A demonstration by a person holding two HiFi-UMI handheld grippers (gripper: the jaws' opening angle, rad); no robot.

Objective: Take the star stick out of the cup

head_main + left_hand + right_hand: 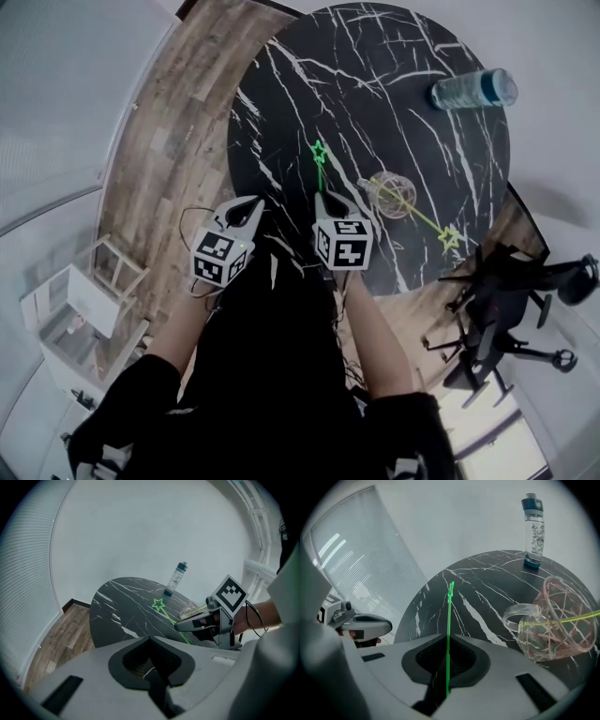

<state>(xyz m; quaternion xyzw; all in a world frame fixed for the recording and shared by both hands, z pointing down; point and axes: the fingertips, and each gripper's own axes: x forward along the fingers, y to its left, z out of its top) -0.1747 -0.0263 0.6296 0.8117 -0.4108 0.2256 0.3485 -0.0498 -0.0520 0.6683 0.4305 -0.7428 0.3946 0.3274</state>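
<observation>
A green star stick (319, 153) is clear of the cup, and my right gripper (327, 196) is shut on its stem, star end pointing away over the black marble table (281, 112). In the right gripper view the stem (448, 639) runs up between the jaws. The glass cup (392, 195) stands just right of that gripper, and a yellow-green star stick (449, 237) leans out of it. The same cup (555, 620) shows its handle towards the gripper. My left gripper (245, 205) hangs shut and holds nothing at the table's near-left edge.
A clear water bottle (473, 90) lies at the far right of the table; it also shows as a bottle (533, 529) beyond the cup. A black legged frame (506, 291) stands off the table's right edge. A white shelf unit (75, 314) sits on the wooden floor at the left.
</observation>
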